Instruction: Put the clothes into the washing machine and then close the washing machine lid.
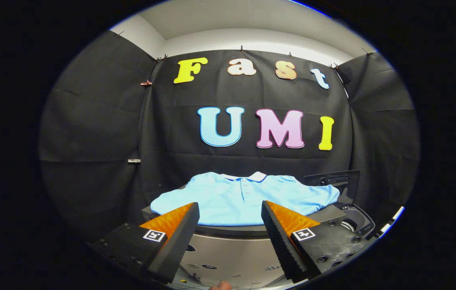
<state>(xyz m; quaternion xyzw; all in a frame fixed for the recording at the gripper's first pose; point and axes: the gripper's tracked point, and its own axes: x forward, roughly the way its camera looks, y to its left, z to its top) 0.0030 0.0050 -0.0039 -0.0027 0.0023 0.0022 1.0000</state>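
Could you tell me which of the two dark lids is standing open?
The raised lid right of the blue shirt; the flat lid lies under it. The tool is open.

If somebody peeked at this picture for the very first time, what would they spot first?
Probably the light blue polo shirt, spread flat with its white collar at the far side, lying on top of the washing machine just beyond the fingers. Next come the gripper's two orange-and-black fingers, held wide open and touching nothing. To the right of the shirt, the machine's dark lid stands raised over the opening.

Dim booth lit from the ceiling above; sharp centre, strong fisheye bending at edges.
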